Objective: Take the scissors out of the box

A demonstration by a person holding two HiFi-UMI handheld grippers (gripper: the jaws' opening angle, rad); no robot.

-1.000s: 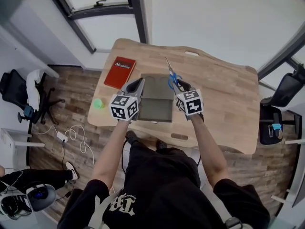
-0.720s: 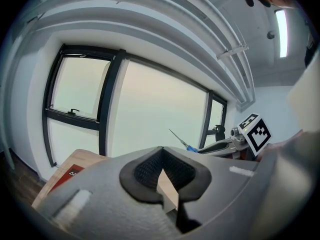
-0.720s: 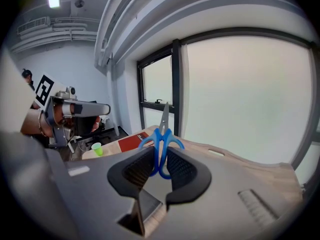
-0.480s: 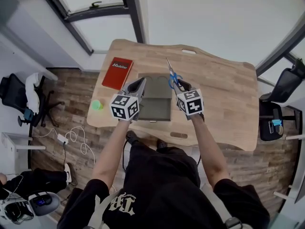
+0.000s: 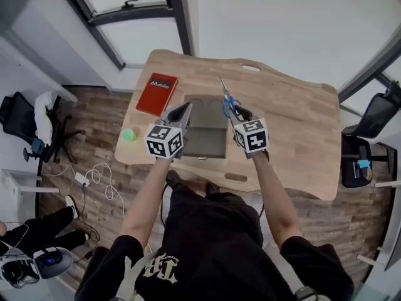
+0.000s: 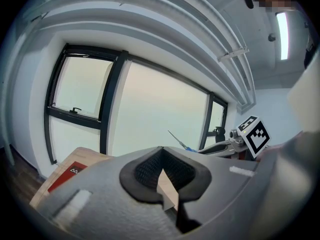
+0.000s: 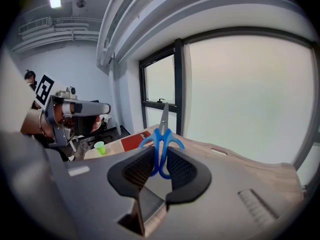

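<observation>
Blue-handled scissors (image 5: 227, 102) stand above the table with the blades pointing up and away, and my right gripper (image 5: 233, 113) is shut on their handles. In the right gripper view the blue loops (image 7: 161, 139) sit pinched between the two black pads (image 7: 140, 166). The grey box (image 5: 205, 144) lies open on the wooden table (image 5: 294, 124) below and between both grippers. My left gripper (image 5: 182, 110) hovers over the box's left side, its pads (image 6: 145, 169) meeting at the tip with nothing between them. From the left gripper view the scissors (image 6: 180, 141) show to the right.
A red book (image 5: 158, 94) lies at the table's far left, and a green cup (image 5: 130, 135) stands near the left edge. Office chairs flank the table. Cables and a person's legs are on the floor at lower left.
Both grippers and the scissors keep their places. Only the person on the floor at lower left has shifted.
</observation>
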